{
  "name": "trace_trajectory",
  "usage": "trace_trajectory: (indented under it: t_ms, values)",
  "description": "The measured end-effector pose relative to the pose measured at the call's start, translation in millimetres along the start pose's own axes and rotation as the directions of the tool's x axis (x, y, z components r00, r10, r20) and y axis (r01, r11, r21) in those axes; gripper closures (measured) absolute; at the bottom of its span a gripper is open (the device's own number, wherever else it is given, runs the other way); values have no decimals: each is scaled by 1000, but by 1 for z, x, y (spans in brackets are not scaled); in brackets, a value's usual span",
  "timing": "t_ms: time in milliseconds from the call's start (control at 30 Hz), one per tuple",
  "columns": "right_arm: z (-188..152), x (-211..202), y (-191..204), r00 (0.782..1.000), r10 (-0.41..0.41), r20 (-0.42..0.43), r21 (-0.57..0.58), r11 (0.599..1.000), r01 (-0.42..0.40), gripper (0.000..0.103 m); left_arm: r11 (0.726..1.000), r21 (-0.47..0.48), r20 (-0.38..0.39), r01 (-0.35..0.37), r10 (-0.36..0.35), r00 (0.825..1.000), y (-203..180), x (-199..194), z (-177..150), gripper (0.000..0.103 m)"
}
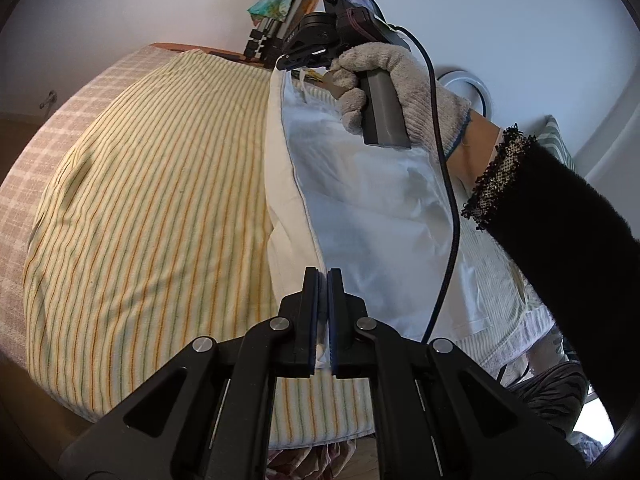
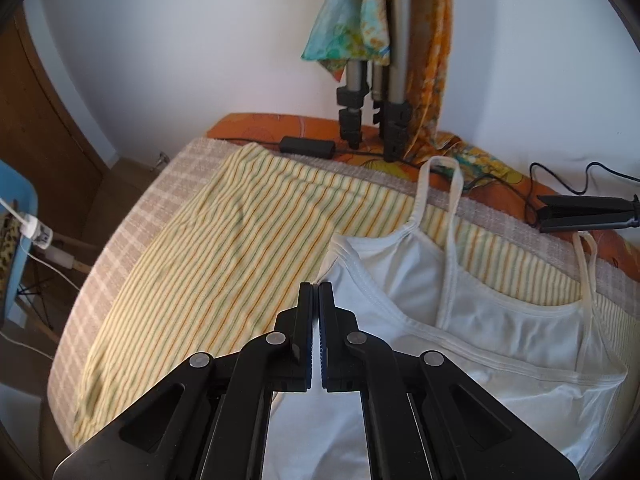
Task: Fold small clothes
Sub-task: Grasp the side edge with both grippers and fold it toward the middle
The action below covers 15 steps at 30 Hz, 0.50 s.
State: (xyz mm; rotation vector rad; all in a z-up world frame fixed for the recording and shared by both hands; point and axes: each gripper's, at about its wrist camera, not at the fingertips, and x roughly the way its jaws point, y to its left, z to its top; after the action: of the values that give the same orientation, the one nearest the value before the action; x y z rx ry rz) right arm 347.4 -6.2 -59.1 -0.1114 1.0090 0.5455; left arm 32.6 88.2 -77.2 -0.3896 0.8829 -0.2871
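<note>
A white camisole (image 2: 472, 320) with thin straps lies on a yellow striped cloth (image 2: 224, 240) over the bed. In the left wrist view the camisole (image 1: 360, 208) is stretched between both grippers. My left gripper (image 1: 323, 276) is shut on its near edge. My right gripper (image 1: 294, 60), held by a gloved hand (image 1: 384, 80), is shut on the far edge. In the right wrist view my right gripper (image 2: 316, 290) is shut on the camisole's side edge by the armhole.
A tripod (image 2: 376, 112) draped with colourful scarves (image 2: 352, 20) stands at the bed's far edge, beside a black power adapter (image 2: 306, 146) and cables. A black clip (image 2: 584, 212) lies at right. A blue chair (image 2: 16, 240) stands left of the bed.
</note>
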Motion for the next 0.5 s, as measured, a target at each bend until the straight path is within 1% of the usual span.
trace_trajectory:
  t_ms: [100, 267, 400, 500]
  values:
    - [-3, -10, -13, 1000, -16, 16, -4, 1000, 16, 102, 999, 34, -14, 21, -21, 1000, -16, 6, -1, 101]
    - [-16, -22, -42, 997, -69, 20, -15, 997, 70, 102, 997, 68, -61, 41, -36, 997, -35, 27, -4, 101]
    - [-29, -16, -62, 994, -108, -3, -6, 994, 108, 102, 996, 84, -103, 43, -34, 994, -45, 45, -8, 101]
    - [-38, -8, -75, 993, -118, -26, 20, 993, 119, 102, 994, 104, -124, 34, -21, 992, -51, 53, -14, 101]
